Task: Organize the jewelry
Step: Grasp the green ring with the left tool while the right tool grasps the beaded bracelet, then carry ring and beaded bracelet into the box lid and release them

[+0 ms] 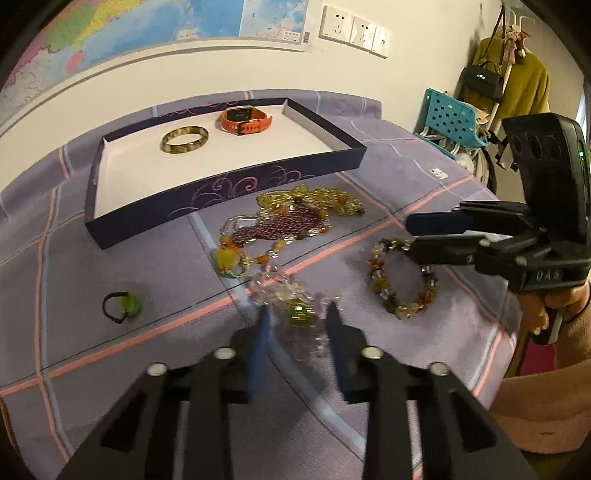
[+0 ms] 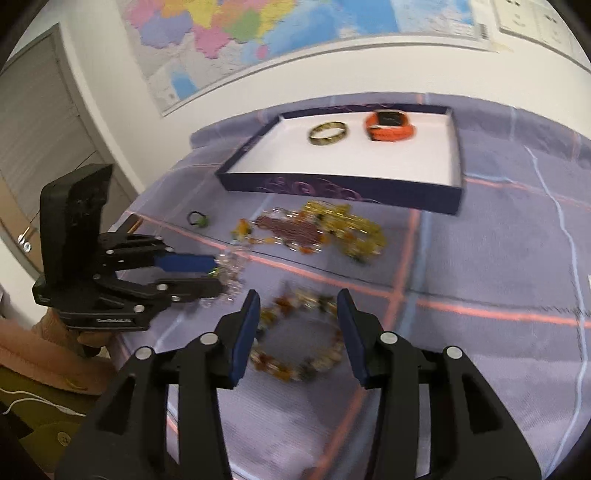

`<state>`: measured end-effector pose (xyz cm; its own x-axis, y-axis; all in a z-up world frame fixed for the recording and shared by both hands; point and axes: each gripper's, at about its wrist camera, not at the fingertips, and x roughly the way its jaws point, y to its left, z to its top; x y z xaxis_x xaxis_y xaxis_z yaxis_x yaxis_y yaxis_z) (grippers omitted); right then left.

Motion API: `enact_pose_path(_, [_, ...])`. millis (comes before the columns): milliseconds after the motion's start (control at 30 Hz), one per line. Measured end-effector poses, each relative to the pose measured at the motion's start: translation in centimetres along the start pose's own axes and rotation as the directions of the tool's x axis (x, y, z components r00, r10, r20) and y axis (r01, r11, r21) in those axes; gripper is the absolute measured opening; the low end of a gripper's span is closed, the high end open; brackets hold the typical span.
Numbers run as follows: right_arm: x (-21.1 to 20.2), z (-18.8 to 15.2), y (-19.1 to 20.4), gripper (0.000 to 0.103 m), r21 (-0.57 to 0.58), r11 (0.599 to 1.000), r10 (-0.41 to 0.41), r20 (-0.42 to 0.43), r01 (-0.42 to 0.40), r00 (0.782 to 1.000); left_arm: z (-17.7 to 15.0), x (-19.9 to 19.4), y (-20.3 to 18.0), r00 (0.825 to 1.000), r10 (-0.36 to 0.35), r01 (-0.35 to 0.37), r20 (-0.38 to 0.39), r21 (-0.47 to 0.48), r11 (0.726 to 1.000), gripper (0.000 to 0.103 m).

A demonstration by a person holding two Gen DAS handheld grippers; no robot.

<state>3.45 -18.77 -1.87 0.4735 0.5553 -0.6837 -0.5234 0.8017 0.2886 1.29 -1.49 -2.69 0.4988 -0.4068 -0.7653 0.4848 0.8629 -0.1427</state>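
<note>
L wrist view: left gripper [image 1: 297, 314] was spread wide around a clear crystal bracelet [image 1: 291, 299] on the cloth; tray [image 1: 221, 184] behind held bangle [image 1: 184, 139] & watch [image 1: 246, 120].
R wrist view: right gripper [image 2: 297, 308] was also spread, straddling an amber bead bracelet [image 2: 295, 332].

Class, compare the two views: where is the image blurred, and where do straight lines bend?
Left wrist view: mostly sharp, but the clear bead bracelet between the left gripper fingers is smeared; the tray edge bows. Right wrist view: motion blur throughout, worst on the amber bracelet; map border curves.
</note>
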Motion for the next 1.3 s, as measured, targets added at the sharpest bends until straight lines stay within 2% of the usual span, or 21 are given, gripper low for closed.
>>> enact_pose_path(67, [0.4, 0.3, 0.4, 0.044, -0.003, 1.000, 0.005, -0.006, -0.005, 1.000, 0.0, -0.1, 0.0, 1.000, -0.009, 0.009, 0.003, -0.003, 1.000, 0.012])
enact_pose_path(100, [0.6, 0.3, 0.6, 0.044, -0.004, 1.000, 0.007, -0.009, -0.007, 1.000, 0.0, -0.4, 0.0, 1.000, -0.007, 0.007, 0.009, -0.005, 1.000, 0.011])
enact_pose_path(300, [0.1, 0.2, 0.0, 0.044, 0.014, 1.000, 0.003, 0.004, -0.003, 1.000, -0.3, -2.7, 1.1, 0.998, -0.044, 0.047, 0.050, -0.051, 0.998, 0.010])
enact_pose_path(400, [-0.2, 0.0, -0.6, 0.044, 0.027, 1.000, -0.014, 0.005, 0.014, 1.000, -0.4, -4.7, 2.0, 0.991, -0.086, 0.095, 0.105, -0.087, 0.992, 0.010])
enact_pose_path(500, [-0.3, -0.4, -1.0, 0.044, 0.025, 0.998, -0.054, -0.008, 0.054, 0.999, -0.6, -5.2, 2.6, 0.993, -0.055, 0.066, 0.108, -0.101, 0.993, 0.010])
enact_pose_path(667, [-0.2, -1.2, -1.5, 0.043, 0.018, 0.995, -0.099, -0.036, 0.100, 0.994, -0.9, -4.7, 3.0, 0.995, -0.043, 0.054, 0.091, -0.118, 0.992, 0.010])
enact_pose_path(800, [0.2, -1.3, -1.0, 0.035, -0.019, 0.991, -0.137, -0.048, 0.136, 0.989, -0.7, -4.4, 3.1, 0.996, -0.040, 0.050, 0.085, -0.120, 0.992, 0.010])
enact_pose_path(833, [0.4, -1.4, -0.8, 0.027, -0.032, 0.989, -0.144, -0.052, 0.142, 0.988, -0.7, -4.3, 3.0, 0.996, -0.037, 0.047, 0.084, -0.120, 0.992, 0.010])
enact_pose_path(900, [0.7, -1.4, -0.5, 0.022, -0.060, 0.983, -0.175, -0.050, 0.172, 0.983, -0.6, -4.1, 3.0, 0.996, -0.034, 0.043, 0.081, -0.122, 0.992, 0.010])
enact_pose_path(967, [0.9, -1.3, -0.3, 0.011, -0.074, 0.981, -0.185, -0.050, 0.181, 0.981, -0.7, -3.9, 3.1, 0.996, -0.034, 0.044, 0.080, -0.129, 0.991, 0.010])
enact_pose_path(1100, [0.8, -1.1, -0.4, 0.011, -0.059, 0.985, -0.167, -0.041, 0.164, 0.985, -0.6, -3.9, 3.3, 0.996, -0.026, 0.036, 0.080, -0.137, 0.990, 0.010])
enact_pose_path(1300, [-0.5, 0.3, 0.0, 0.010, -0.040, 0.992, -0.116, 0.017, 0.117, 0.993, -0.2, -4.3, 3.5, 0.995, -0.019, 0.032, 0.095, -0.136, 0.990, 0.010])
